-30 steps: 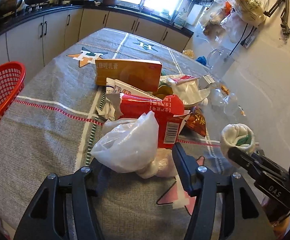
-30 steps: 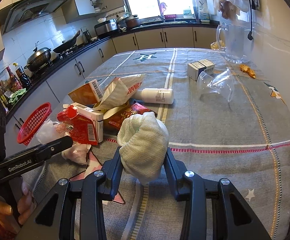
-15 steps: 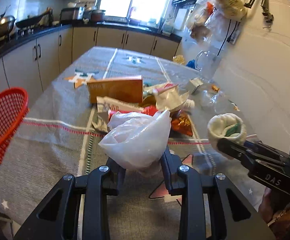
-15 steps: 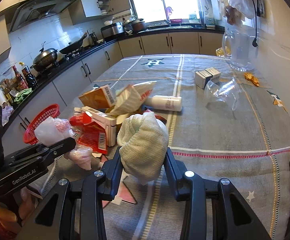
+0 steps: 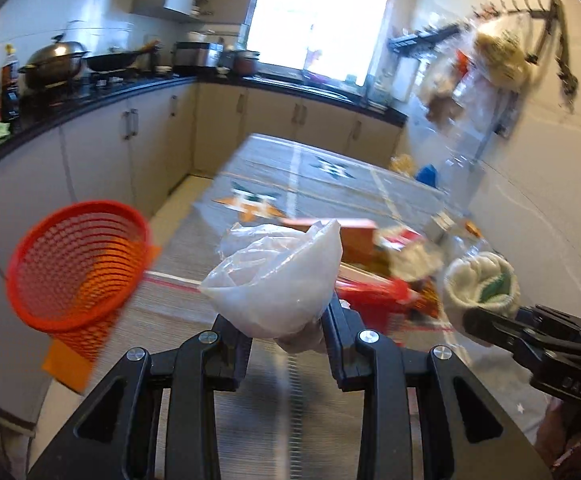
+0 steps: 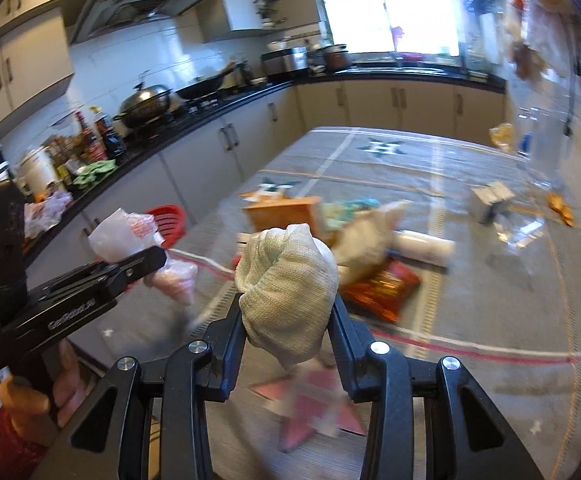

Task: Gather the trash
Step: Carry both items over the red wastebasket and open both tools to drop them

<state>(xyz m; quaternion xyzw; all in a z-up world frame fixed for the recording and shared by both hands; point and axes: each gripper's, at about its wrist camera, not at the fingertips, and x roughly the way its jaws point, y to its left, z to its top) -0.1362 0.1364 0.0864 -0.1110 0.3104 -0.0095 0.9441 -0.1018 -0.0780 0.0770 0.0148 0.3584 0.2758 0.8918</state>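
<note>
with the left claw (image 5: 286,334) pinching a slack plastic bag (image 5: 274,280) and the right claw (image 6: 288,330) pinching a balled cloth (image 6: 288,280), either could slip before reaching the red basket (image 5: 76,264) off the surface's left edge.

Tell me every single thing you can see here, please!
plastic bag: one, clear white, clamped in the left hand-held gripper, off the table
cloth wad: one, cream with some green, clamped in the right hand-held gripper
basket: one, red mesh, beside the table's left edge
table: one, grey patterned cloth
orange box: one, in the trash pile on the table
snack packet: one, red-orange, lying flat
white bottle: one, on its side
small carton: one, pale, far right
woks: two, metal and black, on the stove
left hand-held gripper: black, shut
right hand-held gripper: black, shut
</note>
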